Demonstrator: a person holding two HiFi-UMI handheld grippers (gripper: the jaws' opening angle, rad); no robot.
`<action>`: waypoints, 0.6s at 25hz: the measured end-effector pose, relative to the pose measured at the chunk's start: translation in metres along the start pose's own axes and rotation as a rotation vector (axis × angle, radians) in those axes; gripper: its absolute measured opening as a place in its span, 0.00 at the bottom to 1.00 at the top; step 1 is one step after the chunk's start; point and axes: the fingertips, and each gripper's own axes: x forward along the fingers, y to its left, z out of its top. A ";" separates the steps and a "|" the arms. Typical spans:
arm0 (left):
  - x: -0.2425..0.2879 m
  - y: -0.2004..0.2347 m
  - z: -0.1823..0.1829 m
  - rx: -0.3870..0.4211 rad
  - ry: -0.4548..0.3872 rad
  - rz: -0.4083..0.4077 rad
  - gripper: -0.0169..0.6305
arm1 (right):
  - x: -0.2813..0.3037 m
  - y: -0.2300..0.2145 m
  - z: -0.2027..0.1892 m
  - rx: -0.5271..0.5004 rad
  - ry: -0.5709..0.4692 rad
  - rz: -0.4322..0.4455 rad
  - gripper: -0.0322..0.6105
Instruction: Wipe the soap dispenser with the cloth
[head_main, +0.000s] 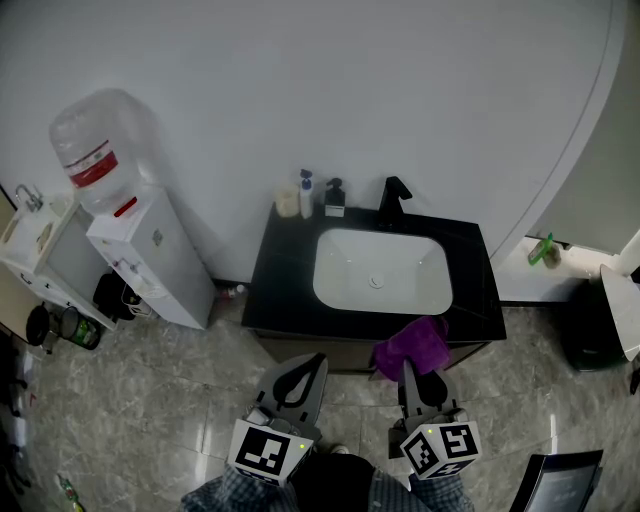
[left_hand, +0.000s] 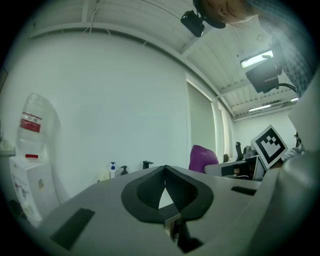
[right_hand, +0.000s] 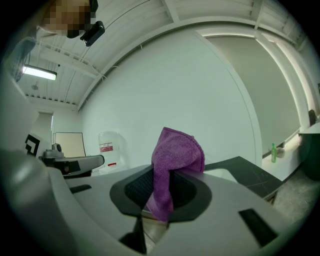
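A small black pump soap dispenser (head_main: 335, 199) stands at the back of the black counter (head_main: 280, 285), left of the faucet (head_main: 394, 200); in the left gripper view the dispenser (left_hand: 123, 170) shows far off. My right gripper (head_main: 408, 368) is shut on a purple cloth (head_main: 412, 345), which hangs over the counter's front edge. In the right gripper view the cloth (right_hand: 175, 152) sticks up from between the jaws of the right gripper (right_hand: 162, 175). My left gripper (head_main: 316, 358) is shut on nothing, short of the counter's front; the left gripper (left_hand: 165, 169) points toward the wall.
A white basin (head_main: 380, 272) fills the counter's middle. A blue-capped bottle (head_main: 306, 193) and a pale bottle (head_main: 287, 200) stand left of the dispenser. A water cooler (head_main: 130, 240) is at the left. A green bottle (head_main: 542, 250) and a black bin (head_main: 595, 330) are at the right.
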 end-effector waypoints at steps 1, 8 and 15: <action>0.000 -0.001 0.000 -0.002 -0.003 0.001 0.03 | 0.000 -0.001 0.000 0.001 -0.002 0.000 0.17; 0.002 -0.003 -0.004 0.005 0.024 0.037 0.03 | -0.005 -0.016 0.011 -0.001 -0.017 0.009 0.17; 0.011 -0.024 0.000 0.029 0.023 0.047 0.03 | -0.024 -0.040 0.021 0.006 -0.036 0.001 0.17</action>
